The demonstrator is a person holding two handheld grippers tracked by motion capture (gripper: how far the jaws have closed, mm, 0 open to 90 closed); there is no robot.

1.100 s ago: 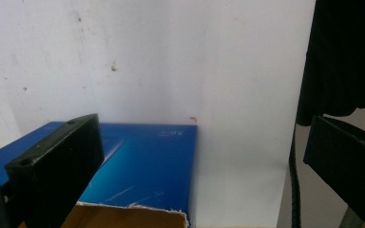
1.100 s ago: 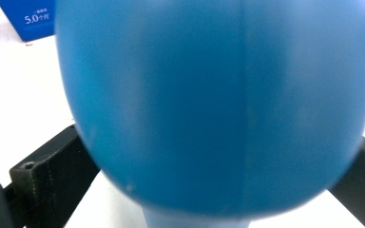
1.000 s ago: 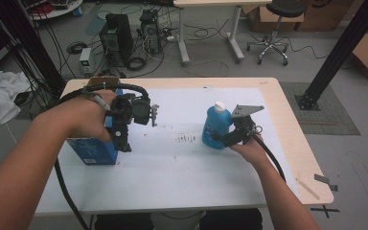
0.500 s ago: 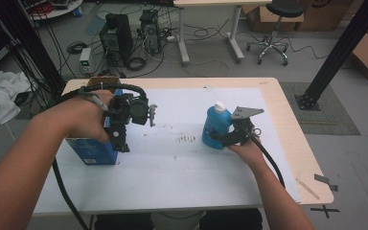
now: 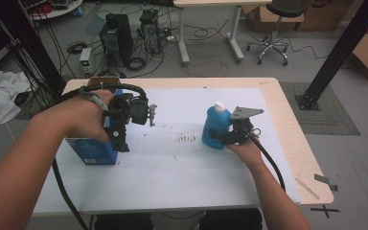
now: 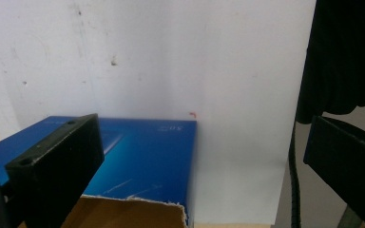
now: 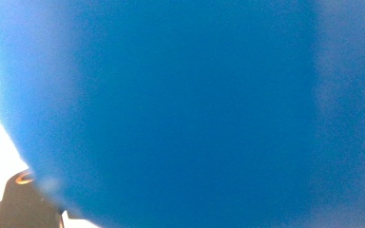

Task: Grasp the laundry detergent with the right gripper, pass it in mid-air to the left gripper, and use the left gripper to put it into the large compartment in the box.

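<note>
The right gripper (image 5: 223,136) grips the upright blue bottle (image 5: 215,125) mid-table at its smooth, probably slippery belly, while the left gripper (image 5: 120,143) hangs unclenched over the light cardboard box (image 5: 92,152).

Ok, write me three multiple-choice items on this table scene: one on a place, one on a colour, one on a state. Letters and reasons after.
1. Where does the blue box stand?
A. at the table's left side, under the left tongs
B. by the right hand
C. on the floor

2. What colour is the bottle's cap?
A. red
B. white
C. black

3. How do the left tongs stand?
A. shut on the box
B. shut on the bottle
C. open

Answers: 1 A, the high view shows it by the left forearm; 2 B, the cap tops the blue bottle white; 3 C, the left gripper view shows its jaws wide apart.
</note>
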